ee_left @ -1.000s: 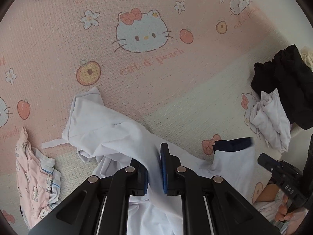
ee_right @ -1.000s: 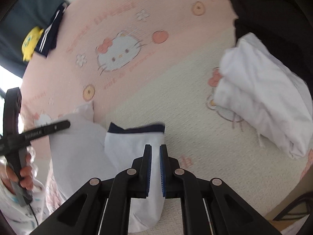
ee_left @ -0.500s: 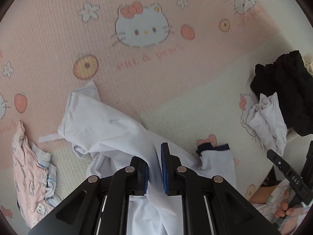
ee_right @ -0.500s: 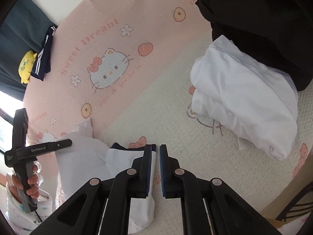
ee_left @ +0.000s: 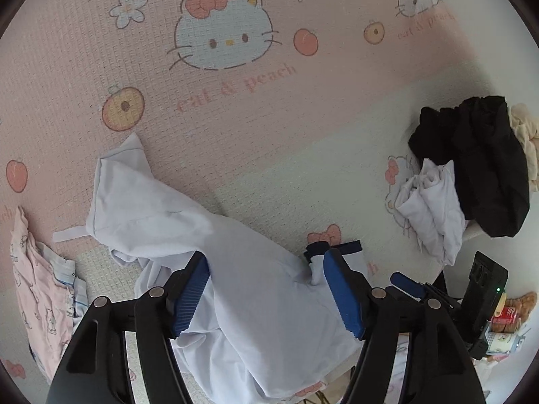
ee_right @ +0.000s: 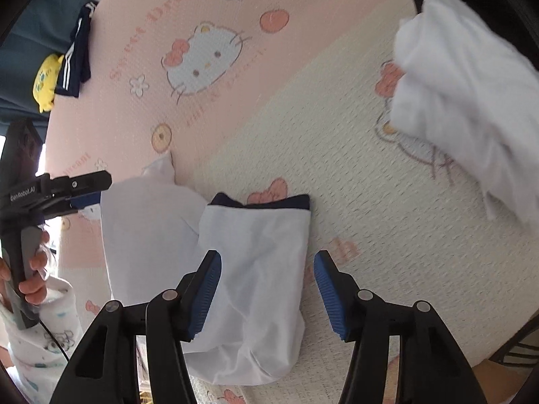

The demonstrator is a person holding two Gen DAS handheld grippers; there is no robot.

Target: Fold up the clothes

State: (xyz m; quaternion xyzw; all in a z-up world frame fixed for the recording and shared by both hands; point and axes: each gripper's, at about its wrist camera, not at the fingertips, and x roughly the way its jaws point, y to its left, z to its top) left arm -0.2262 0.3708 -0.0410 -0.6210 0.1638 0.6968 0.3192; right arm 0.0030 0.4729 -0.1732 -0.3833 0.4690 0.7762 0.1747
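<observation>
A white shirt [ee_left: 188, 222] with a navy-trimmed sleeve [ee_left: 340, 247] lies crumpled on the pink Hello Kitty bed cover [ee_left: 235, 107]. My left gripper [ee_left: 266, 286] is open, its jaws wide apart just above the shirt's middle. My right gripper [ee_right: 267, 286] is open too, its jaws either side of the sleeve [ee_right: 259, 252], whose navy cuff [ee_right: 266, 201] points away from me. The right gripper shows in the left wrist view [ee_left: 407, 284], and the left gripper in the right wrist view [ee_right: 81, 188]. Neither holds cloth.
A folded white garment [ee_left: 431, 208] and a black garment [ee_left: 485, 165] lie at the right. Pink patterned pyjamas [ee_left: 37, 286] lie at the left. A navy striped garment [ee_right: 74, 64] and a yellow toy [ee_right: 45, 82] sit at the bed's far edge.
Both grippers were shut on the shirt and have opened, letting the cloth drop onto the bed. The sleeve now lies flat between the right jaws.
</observation>
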